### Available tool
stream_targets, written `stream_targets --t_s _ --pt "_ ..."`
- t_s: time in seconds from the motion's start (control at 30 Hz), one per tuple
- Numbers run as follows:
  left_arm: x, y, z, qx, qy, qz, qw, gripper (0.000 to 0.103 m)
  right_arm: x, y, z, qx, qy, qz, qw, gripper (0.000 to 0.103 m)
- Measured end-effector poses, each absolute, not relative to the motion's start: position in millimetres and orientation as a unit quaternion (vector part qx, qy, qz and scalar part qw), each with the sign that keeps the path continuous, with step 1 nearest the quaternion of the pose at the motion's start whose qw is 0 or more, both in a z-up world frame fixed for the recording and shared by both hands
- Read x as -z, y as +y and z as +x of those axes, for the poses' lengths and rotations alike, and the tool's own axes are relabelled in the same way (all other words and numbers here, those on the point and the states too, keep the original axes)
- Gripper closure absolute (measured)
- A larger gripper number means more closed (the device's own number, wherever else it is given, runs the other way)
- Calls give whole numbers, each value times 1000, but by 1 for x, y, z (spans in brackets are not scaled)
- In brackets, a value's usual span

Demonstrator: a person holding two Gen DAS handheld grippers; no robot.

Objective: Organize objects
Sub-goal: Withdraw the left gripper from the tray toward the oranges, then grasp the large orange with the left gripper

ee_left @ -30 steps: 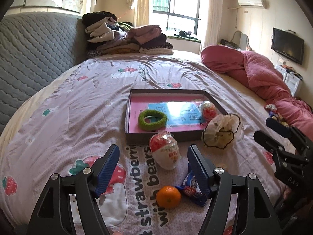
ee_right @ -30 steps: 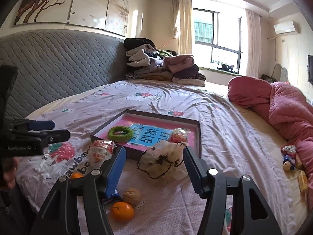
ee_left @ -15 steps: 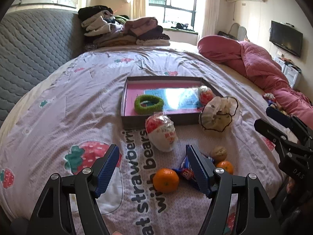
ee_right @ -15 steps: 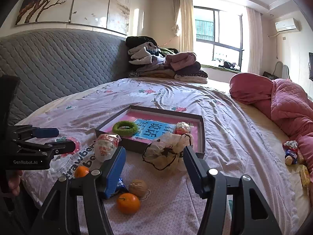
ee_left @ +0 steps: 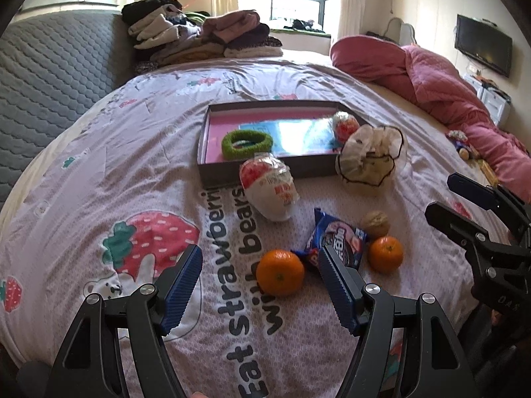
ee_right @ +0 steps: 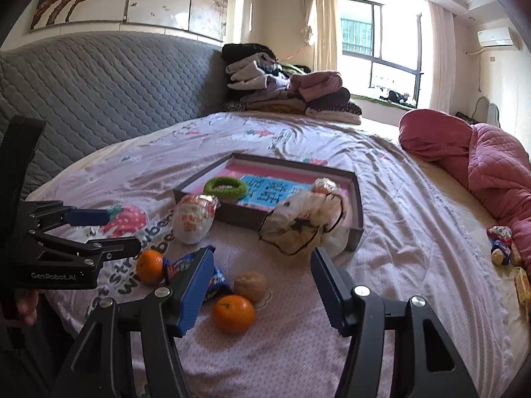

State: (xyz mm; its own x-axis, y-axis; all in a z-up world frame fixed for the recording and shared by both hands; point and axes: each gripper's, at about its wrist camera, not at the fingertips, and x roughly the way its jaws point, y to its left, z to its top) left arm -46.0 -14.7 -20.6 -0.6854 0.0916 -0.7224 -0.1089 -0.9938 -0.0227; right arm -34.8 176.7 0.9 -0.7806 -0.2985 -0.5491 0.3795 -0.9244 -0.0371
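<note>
A shallow dark box (ee_left: 265, 169) (ee_right: 355, 229) with a pink floor lies on the bed, holding a green ring (ee_left: 246, 143) (ee_right: 225, 189) and a small wrapped snack (ee_left: 345, 125). In front of it lie a white-and-red packet (ee_left: 269, 192) (ee_right: 195, 217), a clear bag with black trim (ee_left: 371, 156) (ee_right: 303, 222), a blue snack wrapper (ee_left: 335, 238), a walnut (ee_left: 375, 223) (ee_right: 251, 286) and two oranges (ee_left: 280, 272) (ee_right: 233, 313). My left gripper (ee_left: 260, 285) hangs open over the near orange. My right gripper (ee_right: 262, 293) is open above the walnut and second orange.
Folded clothes (ee_left: 199, 38) are stacked at the far end by the grey quilted headboard (ee_right: 99, 86). A pink quilt (ee_left: 448, 83) lies bunched along the right side, with small items (ee_right: 502, 245) beside it. A hand (ee_right: 25, 305) holds the left gripper at the bed's edge.
Both grippers have sunk a little toward the bed and tipped down, so the oranges, walnut and wrapper now show more fully between the fingers. Nothing was taken hold of.
</note>
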Motion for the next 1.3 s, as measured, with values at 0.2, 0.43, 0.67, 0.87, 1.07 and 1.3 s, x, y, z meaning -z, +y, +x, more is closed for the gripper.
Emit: stream_targets --t_s 0.2,0.43,0.67,0.87,1.07,1.3 --pt "33 -9 -43 -909 18 -411 61 29 13 170 -32 932 84 304 178 43" --pt "39 -9 -45 -905 28 -422 57 29 28 162 -30 920 95 331 187 43" --pt "48 -8 -48 -899 32 -433 54 29 37 158 -34 916 100 345 181 43" --pt "55 -12 -52 -897 24 -437 58 29 42 156 -37 913 97 353 180 43" --pt "59 -13 -57 -897 24 -437 58 29 50 155 -41 910 98 364 170 43" --pt "64 -10 -62 -899 26 -434 55 29 59 150 -46 906 98 376 169 43"
